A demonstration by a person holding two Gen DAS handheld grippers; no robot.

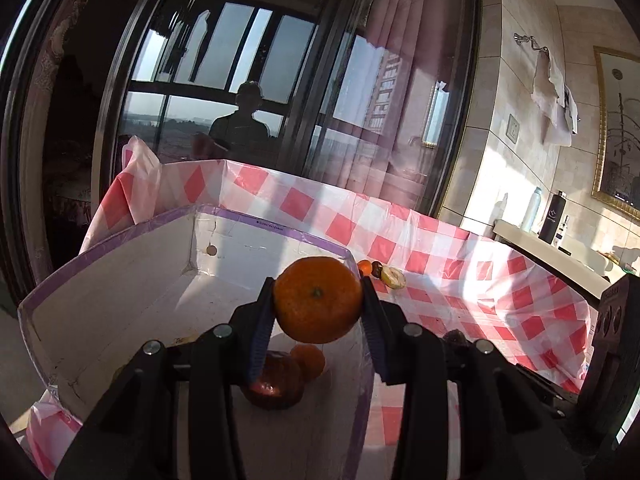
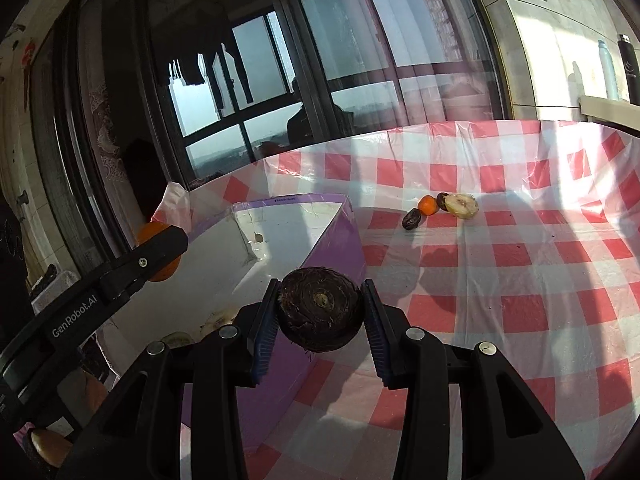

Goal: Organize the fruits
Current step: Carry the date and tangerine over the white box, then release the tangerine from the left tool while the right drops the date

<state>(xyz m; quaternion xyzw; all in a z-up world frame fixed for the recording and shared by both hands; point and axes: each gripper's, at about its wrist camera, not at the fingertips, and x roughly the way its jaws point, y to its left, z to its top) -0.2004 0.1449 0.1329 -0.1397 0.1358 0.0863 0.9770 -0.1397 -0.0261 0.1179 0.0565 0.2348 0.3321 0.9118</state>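
My left gripper [image 1: 317,282] is shut on an orange mandarin [image 1: 318,306] and holds it above the white-lined purple box [image 1: 120,280]. On the box floor below lie a dark red fruit [image 1: 276,388] and a small orange one [image 1: 310,360]. My right gripper [image 2: 320,284] is shut on a dark brown, rough round fruit [image 2: 320,310] over the box's right wall [image 2: 336,248]. In the right wrist view a left finger [image 2: 160,248] covers part of the mandarin [image 2: 164,274] at the left.
On the red-checked cloth [image 2: 500,280] beyond the box lie a small orange fruit [image 2: 428,205], two dark dates [image 2: 411,213] and a pale cut fruit [image 2: 462,205]. Glass doors stand behind the table. A shelf with bottles [image 1: 532,208] is at the right.
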